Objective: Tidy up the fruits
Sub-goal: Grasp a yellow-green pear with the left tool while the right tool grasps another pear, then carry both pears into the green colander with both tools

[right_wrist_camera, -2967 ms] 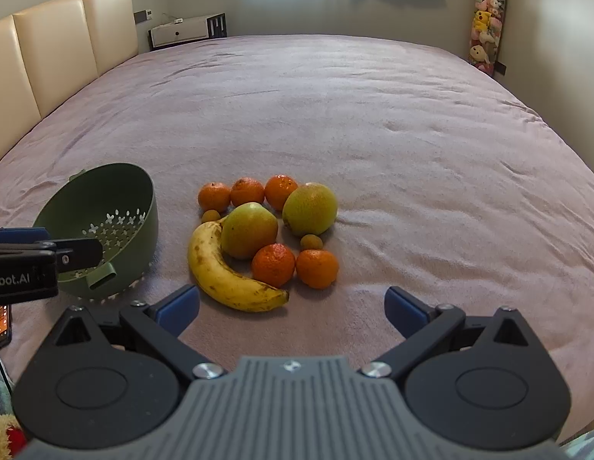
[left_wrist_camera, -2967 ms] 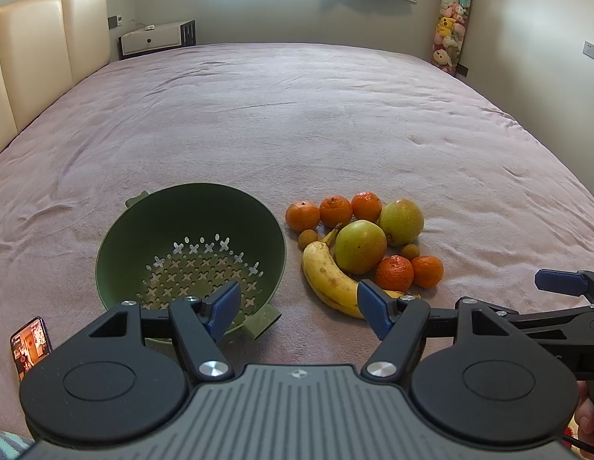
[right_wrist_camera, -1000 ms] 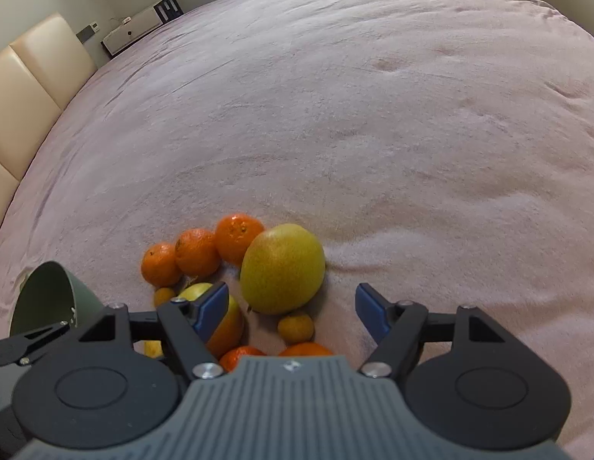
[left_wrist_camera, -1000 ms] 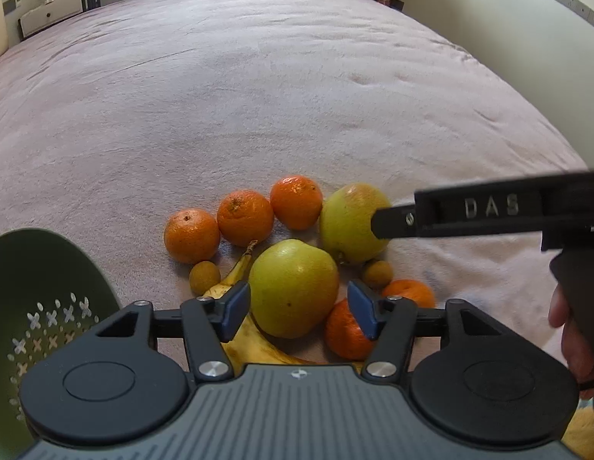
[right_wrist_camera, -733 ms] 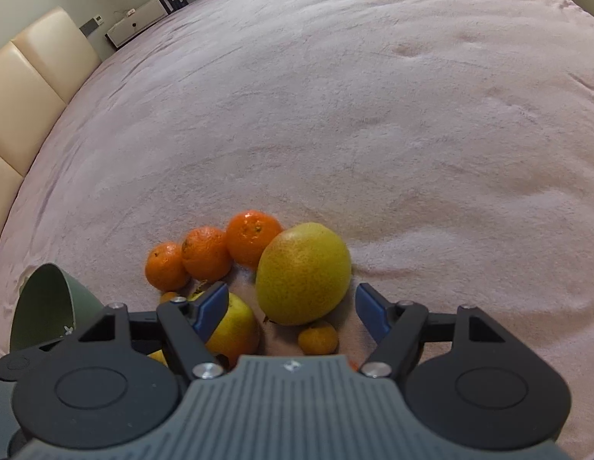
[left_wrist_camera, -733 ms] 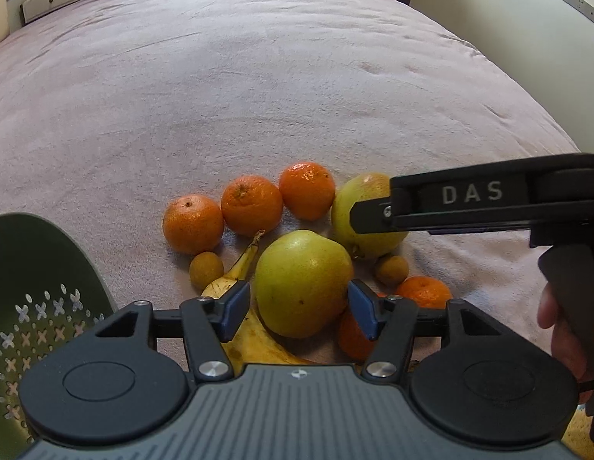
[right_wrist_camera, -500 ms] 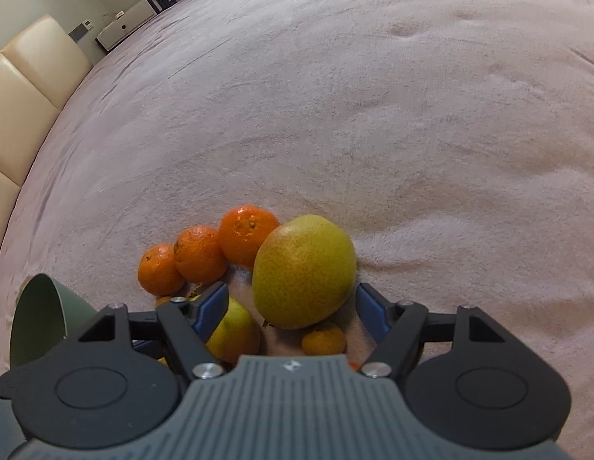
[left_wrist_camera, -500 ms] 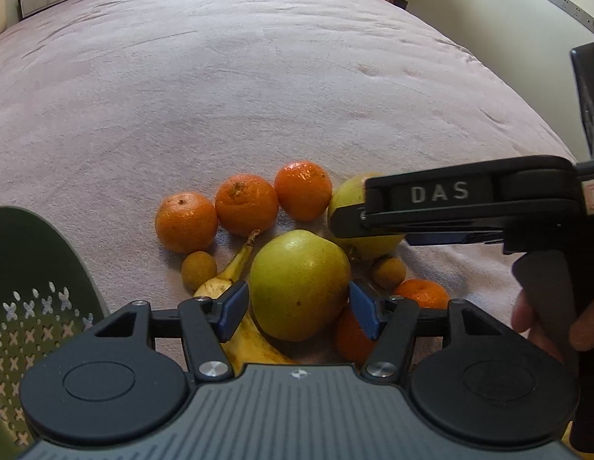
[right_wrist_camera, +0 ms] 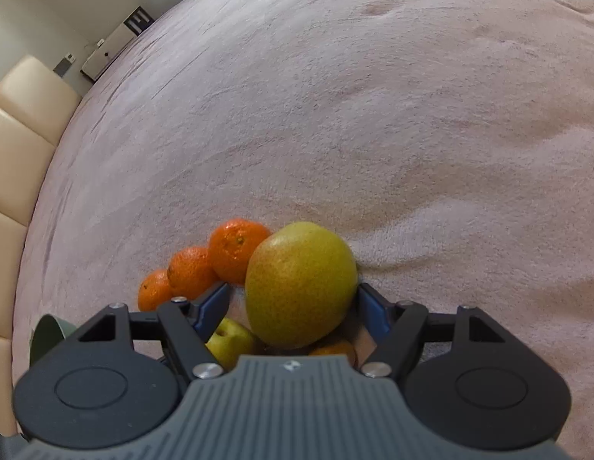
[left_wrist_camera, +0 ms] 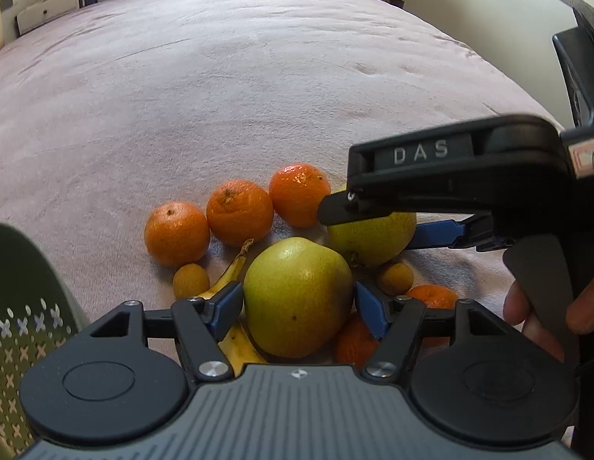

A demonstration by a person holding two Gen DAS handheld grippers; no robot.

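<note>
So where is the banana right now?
Left wrist view, low centre-left: the banana lies on the bed, mostly hidden under the left tongs, touching the near pear.

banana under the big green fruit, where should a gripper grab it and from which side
Take the banana by its stem end, coming from the left beside the small yellow fruit. The thin neck pokes out free there, while the thick body lies partly hidden under the green fruit and the left gripper, so the middle looks blocked for now.
</note>
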